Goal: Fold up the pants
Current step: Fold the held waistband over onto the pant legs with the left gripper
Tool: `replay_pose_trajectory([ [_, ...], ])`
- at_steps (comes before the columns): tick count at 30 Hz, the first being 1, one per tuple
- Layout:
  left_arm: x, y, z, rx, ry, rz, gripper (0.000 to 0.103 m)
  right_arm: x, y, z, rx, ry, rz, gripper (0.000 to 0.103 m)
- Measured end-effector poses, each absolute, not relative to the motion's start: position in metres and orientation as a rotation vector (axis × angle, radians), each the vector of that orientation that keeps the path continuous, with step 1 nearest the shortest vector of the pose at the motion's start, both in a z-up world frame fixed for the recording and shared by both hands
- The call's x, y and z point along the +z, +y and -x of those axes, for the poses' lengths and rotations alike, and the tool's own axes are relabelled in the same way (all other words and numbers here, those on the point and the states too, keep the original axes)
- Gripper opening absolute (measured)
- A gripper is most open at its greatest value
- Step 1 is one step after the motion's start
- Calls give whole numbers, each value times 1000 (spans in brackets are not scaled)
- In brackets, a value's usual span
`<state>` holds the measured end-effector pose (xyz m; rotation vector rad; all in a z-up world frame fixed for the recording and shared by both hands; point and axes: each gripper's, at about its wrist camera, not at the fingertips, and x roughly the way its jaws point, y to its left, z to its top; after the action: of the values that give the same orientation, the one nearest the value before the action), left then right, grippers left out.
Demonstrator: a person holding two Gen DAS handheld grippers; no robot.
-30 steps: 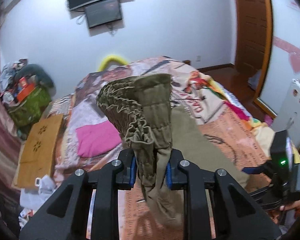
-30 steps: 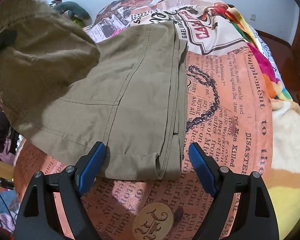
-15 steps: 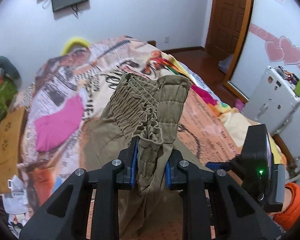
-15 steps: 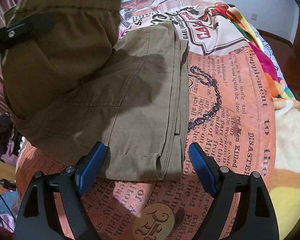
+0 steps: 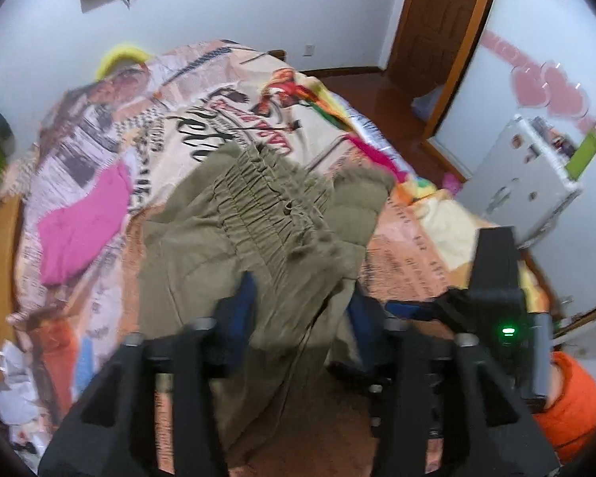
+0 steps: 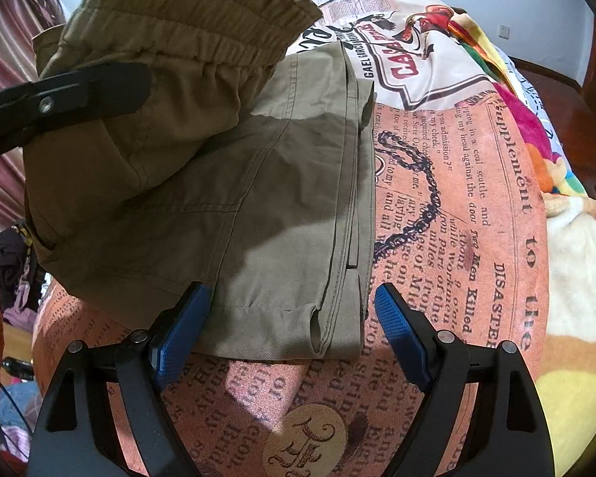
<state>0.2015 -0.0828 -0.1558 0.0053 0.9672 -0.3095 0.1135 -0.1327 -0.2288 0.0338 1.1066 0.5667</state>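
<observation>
Olive-khaki pants (image 6: 290, 214) lie folded on the printed bedspread (image 6: 476, 206). Their elastic waistband (image 5: 266, 206) end is lifted and carried over the flat legs; it also shows in the right wrist view (image 6: 178, 39). My left gripper (image 5: 298, 318) has its jaws spread apart, with the waistband fabric draped loosely between the blue pads (image 5: 242, 310). My right gripper (image 6: 286, 330) is open and empty, its pads either side of the leg hems (image 6: 322, 338) at the near edge, just above the bed. It appears in the left wrist view (image 5: 496, 298).
A pink garment (image 5: 83, 210) lies on the bed's left side. A white cabinet (image 5: 524, 175) and a wooden door (image 5: 437, 31) stand at the right. Clutter lines the floor at the left (image 5: 4, 369). An orange sleeve (image 5: 568, 409) shows at the lower right.
My left gripper swung the waistband forward and down over the legs, and its jaws have spread open, loosening the fabric. My right gripper has stayed in place, open.
</observation>
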Motion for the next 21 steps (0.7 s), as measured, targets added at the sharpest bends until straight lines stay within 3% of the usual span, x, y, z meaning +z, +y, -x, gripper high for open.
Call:
replay_pose_trajectory([
  [2,-151,-78,-199,-289,933,6,67,-229,-133,-113,566,1107,-34,83],
  [10,-149,-40,-216,-134,916,-7,69,-227,-134,-110,557,1109,-51,83],
  [15,-156,-1,-242,-20,916,-14,82,-220,-138,-107,555,1102,-52,83],
  [21,-179,29,-289,35,996,-37,83,-208,-153,-106,530,1067,-64,83],
])
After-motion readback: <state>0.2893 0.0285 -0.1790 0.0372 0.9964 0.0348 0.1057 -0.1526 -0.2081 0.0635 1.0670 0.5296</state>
